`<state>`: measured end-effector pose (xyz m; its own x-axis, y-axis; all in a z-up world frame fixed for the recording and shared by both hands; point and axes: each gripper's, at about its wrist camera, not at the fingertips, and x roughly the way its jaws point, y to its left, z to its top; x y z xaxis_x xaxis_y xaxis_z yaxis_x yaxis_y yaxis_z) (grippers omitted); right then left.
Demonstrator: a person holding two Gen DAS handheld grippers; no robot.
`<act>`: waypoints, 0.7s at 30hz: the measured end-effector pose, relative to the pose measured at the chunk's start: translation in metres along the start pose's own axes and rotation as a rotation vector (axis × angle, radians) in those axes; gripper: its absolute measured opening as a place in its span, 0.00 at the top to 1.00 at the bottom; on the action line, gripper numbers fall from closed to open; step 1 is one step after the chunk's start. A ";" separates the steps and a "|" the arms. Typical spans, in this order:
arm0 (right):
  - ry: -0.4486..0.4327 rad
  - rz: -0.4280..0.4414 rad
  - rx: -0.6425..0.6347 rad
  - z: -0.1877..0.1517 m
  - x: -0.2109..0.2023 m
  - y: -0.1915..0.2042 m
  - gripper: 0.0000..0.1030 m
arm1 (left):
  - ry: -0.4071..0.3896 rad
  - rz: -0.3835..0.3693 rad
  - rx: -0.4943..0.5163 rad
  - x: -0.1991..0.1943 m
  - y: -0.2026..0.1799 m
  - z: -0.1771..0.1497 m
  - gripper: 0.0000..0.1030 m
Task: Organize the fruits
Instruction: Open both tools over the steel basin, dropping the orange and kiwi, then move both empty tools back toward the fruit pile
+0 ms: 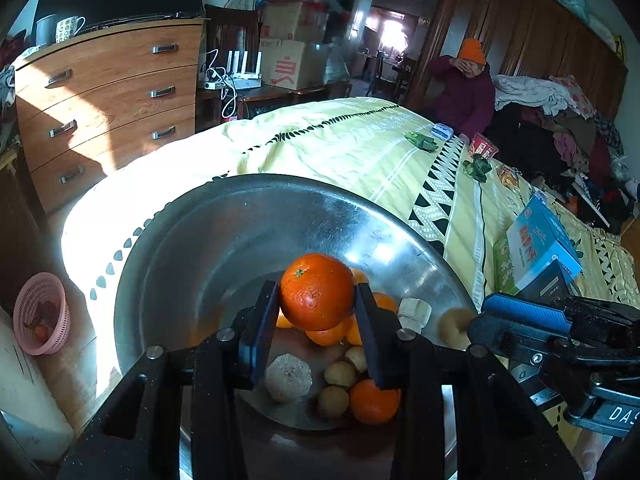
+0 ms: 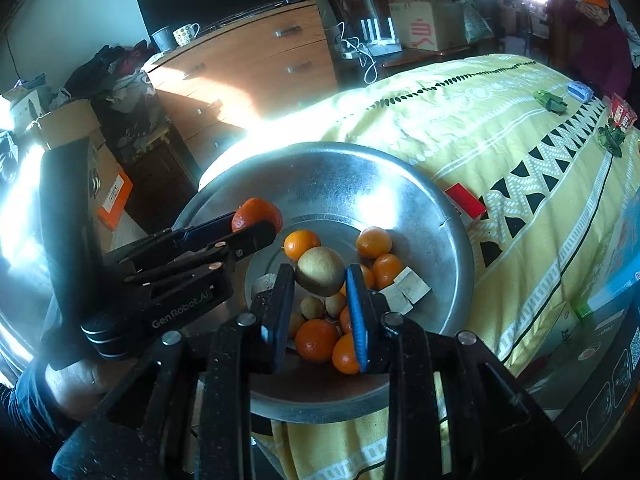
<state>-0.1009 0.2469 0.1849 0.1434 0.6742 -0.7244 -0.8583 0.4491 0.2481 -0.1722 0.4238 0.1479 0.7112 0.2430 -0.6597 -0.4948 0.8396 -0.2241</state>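
A wide metal basin [image 1: 240,188] rests on the yellow bedspread [image 1: 360,140] and holds several oranges [image 2: 374,242], small tan fruits [image 2: 312,307] and tan cubes [image 2: 412,286]. My left gripper [image 1: 317,288] is shut on a big orange [image 1: 316,292] above the basin's middle; in the right wrist view that gripper [image 2: 256,220] and orange [image 2: 256,212] hang over the basin's left side. My right gripper [image 2: 319,272] is shut on a round yellow-brown fruit [image 2: 320,272] above the pile. In the left wrist view it [image 1: 476,318] reaches in from the right.
A red box [image 2: 466,200] lies against the basin's right rim. A blue box [image 1: 540,240] and small green items [image 1: 420,142] lie on the bed. A pink basket [image 1: 40,312] sits on the floor at left. A wooden dresser [image 1: 108,96] stands behind. A person [image 1: 468,92] sits at the bed's far side.
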 end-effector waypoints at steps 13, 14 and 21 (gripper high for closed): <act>-0.117 -0.092 -0.032 -0.017 -0.052 0.010 0.32 | -0.136 0.204 0.058 -0.043 -0.028 0.005 0.09; -0.133 -0.104 -0.041 -0.022 -0.061 0.011 0.31 | -0.161 0.224 0.073 -0.050 -0.036 0.006 0.06; -0.204 -0.188 -0.018 -0.054 -0.120 0.006 0.25 | -0.229 0.219 0.174 -0.075 -0.093 0.009 0.00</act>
<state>-0.1494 0.1371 0.2384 0.3958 0.6847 -0.6120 -0.8155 0.5685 0.1087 -0.1750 0.3318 0.2252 0.7008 0.5121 -0.4966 -0.5694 0.8209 0.0431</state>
